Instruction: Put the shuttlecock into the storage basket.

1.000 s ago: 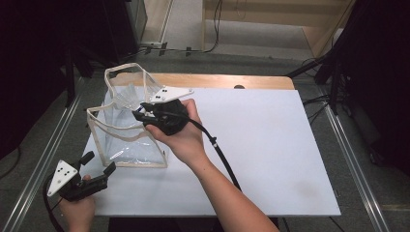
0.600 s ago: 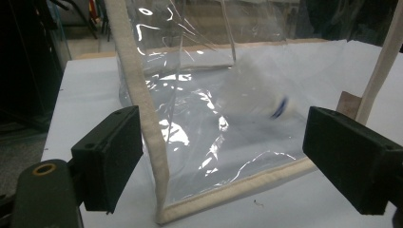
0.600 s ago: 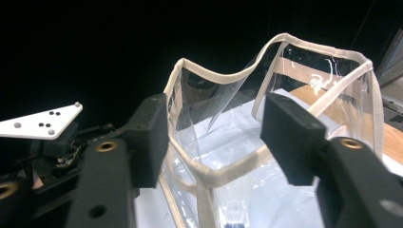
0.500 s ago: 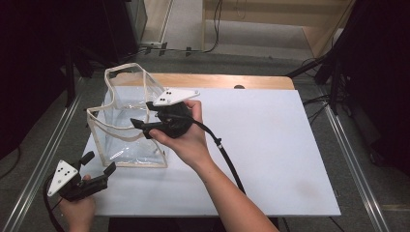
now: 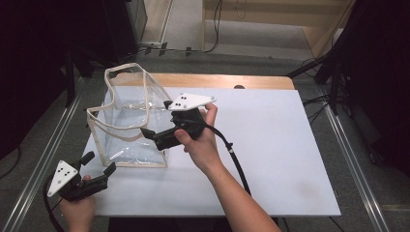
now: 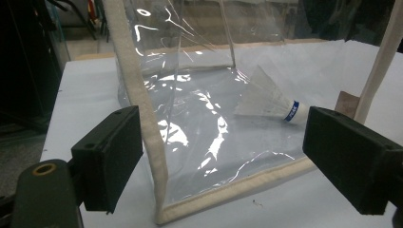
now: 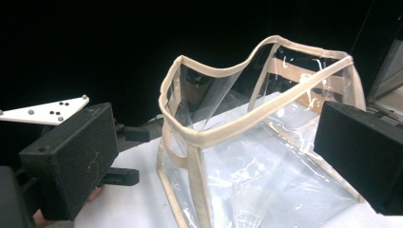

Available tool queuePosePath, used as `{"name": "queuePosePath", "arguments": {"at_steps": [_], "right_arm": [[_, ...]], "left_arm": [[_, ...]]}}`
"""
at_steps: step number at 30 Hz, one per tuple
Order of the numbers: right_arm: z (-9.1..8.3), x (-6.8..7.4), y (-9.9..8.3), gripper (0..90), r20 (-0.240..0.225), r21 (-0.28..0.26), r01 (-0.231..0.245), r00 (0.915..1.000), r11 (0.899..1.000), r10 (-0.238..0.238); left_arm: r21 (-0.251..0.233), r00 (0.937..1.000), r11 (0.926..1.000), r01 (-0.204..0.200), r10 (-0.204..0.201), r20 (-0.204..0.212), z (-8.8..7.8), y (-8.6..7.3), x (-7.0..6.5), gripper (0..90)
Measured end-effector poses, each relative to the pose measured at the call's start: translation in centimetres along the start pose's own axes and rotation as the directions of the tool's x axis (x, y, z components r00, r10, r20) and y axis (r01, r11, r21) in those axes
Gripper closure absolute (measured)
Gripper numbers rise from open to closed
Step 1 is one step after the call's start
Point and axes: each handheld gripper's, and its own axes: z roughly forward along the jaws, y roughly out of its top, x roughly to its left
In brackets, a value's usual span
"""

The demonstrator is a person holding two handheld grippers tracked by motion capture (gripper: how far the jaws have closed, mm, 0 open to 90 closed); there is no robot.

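A clear plastic bag (image 5: 126, 126) with beige trim stands open-topped at the left of the white table (image 5: 275, 145). A white shuttlecock (image 6: 271, 102) with a blue band lies on its side inside the bag, and its feathers (image 7: 247, 219) show through the bag's wall. My right gripper (image 5: 155, 117) hangs at the bag's right side and points at its rim (image 7: 223, 130). Its jaws have just been opening and stand wide with nothing between them. My left gripper (image 5: 100, 162) rests open near the front left corner, aimed at the bag's near corner (image 6: 159, 190).
The left gripper's white plate (image 7: 45, 111) shows beyond the bag in the right gripper view. Metal rails (image 5: 48, 154) run along both sides of the table. A wooden strip (image 5: 227, 81) edges its far side. The right gripper's cable (image 5: 237, 159) trails across the table.
The right gripper has drawn back to the right from over the bag's opening, and its jaws have gone from nearly shut to wide apart. The left gripper has stayed where it was.
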Motion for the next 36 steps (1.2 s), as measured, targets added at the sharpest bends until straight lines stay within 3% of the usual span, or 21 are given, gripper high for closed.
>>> {"name": "queuePosePath", "arguments": {"at_steps": [17, 23, 36], "right_arm": [[-2.4, -1.5, -2.6, 0.0, 0.03, -0.027, -0.011, 0.9995, 1.0, 0.012], [-3.2, -1.8, -3.6, 0.0, 0.065, -0.018, -0.004, 0.9979, 1.0, 0.005], [-5.2, -3.0, -6.0, 0.0, 0.117, -0.027, -0.034, 0.9925, 0.999, 0.037]], "left_arm": [[-0.001, 1.0, 1.0, -0.001, 0.001, -0.001, 0.0, 0.0, -0.1, 13.8], [0.0, 1.0, 1.0, -0.001, 0.001, -0.002, 0.0, 0.0, -0.1, 13.8], [0.001, 1.0, 1.0, -0.003, 0.003, -0.003, 0.0, 0.0, -0.1, 13.8]]}}
